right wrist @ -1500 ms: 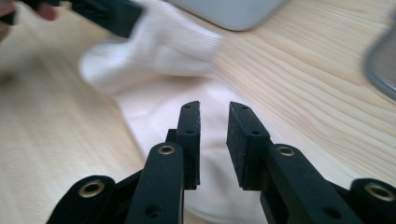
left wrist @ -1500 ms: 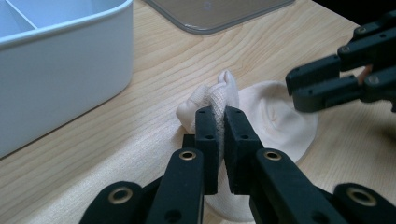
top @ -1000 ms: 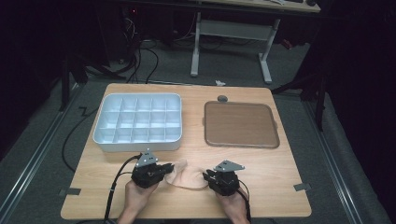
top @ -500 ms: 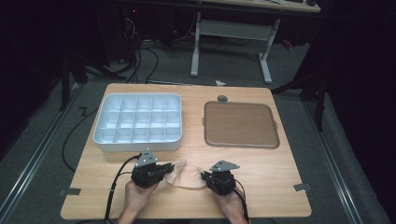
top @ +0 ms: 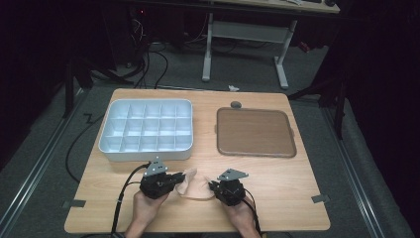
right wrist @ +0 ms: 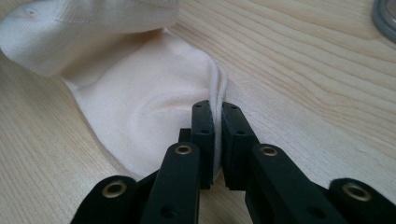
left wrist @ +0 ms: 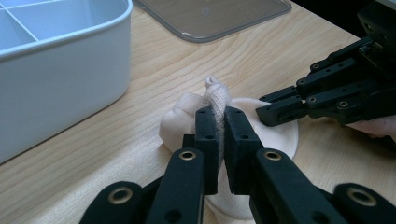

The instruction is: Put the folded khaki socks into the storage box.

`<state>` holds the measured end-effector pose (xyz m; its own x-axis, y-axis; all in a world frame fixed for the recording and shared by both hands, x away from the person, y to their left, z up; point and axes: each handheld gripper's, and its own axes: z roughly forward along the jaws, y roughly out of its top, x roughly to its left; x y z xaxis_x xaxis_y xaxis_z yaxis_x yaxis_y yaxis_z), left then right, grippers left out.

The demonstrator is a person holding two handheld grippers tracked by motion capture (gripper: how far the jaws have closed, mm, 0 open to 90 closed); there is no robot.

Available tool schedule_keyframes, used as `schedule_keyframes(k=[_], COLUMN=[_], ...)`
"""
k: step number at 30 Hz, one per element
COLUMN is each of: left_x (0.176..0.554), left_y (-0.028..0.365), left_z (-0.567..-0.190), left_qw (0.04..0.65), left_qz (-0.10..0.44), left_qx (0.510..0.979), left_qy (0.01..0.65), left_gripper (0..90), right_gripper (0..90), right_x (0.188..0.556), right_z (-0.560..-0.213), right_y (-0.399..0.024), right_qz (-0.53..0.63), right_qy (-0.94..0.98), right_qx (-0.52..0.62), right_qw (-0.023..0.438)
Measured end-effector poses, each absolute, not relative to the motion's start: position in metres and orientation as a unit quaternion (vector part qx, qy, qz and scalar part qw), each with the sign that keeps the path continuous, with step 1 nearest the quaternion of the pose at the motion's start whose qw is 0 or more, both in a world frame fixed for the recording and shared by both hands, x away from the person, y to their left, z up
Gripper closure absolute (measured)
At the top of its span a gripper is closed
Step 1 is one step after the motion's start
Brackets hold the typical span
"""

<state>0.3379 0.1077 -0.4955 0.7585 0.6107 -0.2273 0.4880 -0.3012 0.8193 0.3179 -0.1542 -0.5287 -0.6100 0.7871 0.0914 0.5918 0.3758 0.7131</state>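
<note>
Surface: wooden table point(top: 277, 186) under dim light, dark room lying behind it.
Left gripper point(left wrist: 221, 135): I'm pinching the sock's point(left wrist: 275, 133) bunched cuff, jaws clamped tight.
Right gripper point(right wrist: 217, 126): I'm nipping the sock's edge; its jaws have just been closing on it.
Sock: lying at 6 o'clock from the white divided tray point(top: 114, 148).
Handling: I'm judging it light, limp, stretchy; edges are gripping best.

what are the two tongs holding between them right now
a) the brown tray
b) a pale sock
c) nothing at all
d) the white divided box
b: the left tongs pinch a bunched part of the pale sock, and the right tongs clamp its folded edge on the table.
</note>
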Motion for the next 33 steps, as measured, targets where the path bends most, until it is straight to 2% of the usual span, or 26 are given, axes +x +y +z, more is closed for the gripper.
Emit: schedule_keyframes(k=[33], left_x=[0.331], left_y=[0.076], left_z=[-0.496], left_qw=[0.464], left_qz=[0.058], left_qx=[0.828], left_qy=[0.310], left_gripper=[85.3], right_gripper=[84.9], right_x=[0.321], right_z=[-0.530], right_y=[-0.144], right_qz=[0.374], right_qy=[0.823], right_qx=[0.409], right_qw=[0.127])
